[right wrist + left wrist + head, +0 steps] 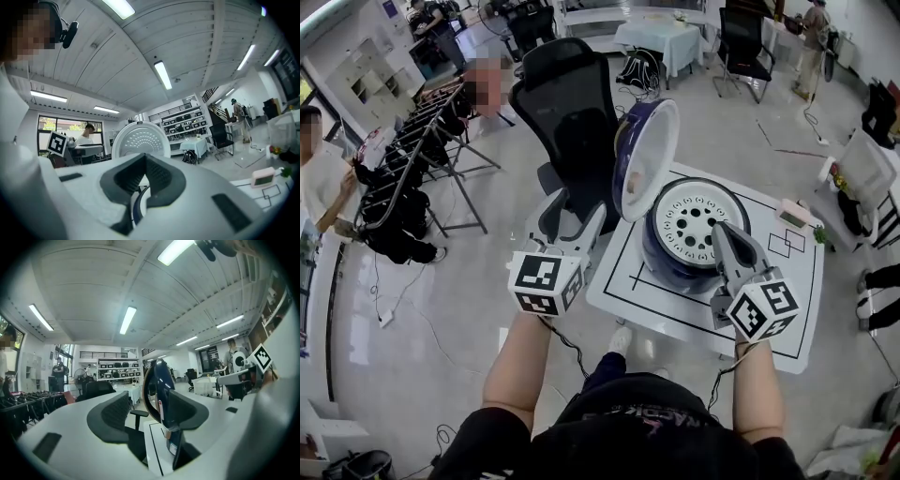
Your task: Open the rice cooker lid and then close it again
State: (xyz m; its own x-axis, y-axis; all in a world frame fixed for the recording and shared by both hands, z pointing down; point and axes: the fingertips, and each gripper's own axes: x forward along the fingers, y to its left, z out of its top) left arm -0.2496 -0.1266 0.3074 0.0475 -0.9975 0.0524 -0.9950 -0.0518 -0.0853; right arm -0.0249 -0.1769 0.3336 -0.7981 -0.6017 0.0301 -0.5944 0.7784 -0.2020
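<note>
Dark-blue round rice cooker (694, 234) is seen on the white table with black outlines (675, 314), towards its far half. The round lid, blue outside and white and perforated inside (645, 155), is already raised. It stands about upright on the hinge at the rice cooker's left rim, white face turned right over the open bowl.

Left of the lid, the left gripper (578, 208) is held just beside the blue outer shell, near the lid's lower edge. Its jaws are spread and nothing is pinched. In the left gripper view the lid is seen edge-on ahead of the gap, close to the right jaw; contact cannot be told. Over the rice cooker's near-right part, the right gripper (721, 232) is held with jaws clenched together on nothing, pointed across the bowl at the lid's white face.

Key relation: the lid lies ahead and right of the left jaws, disc on edge, its plane running near to far. Closing is judged to need a push from the left, rightward and down. The left gripper is therefore nearer and better placed. The right gripper sits where the lid would drop and would need clearing.

Counted: one rice cooker, one lid, two grippers, one table, one small white-and-pink box (794, 214) at the table's far right, and one black office chair (567, 94) just beyond the table's far left.
</note>
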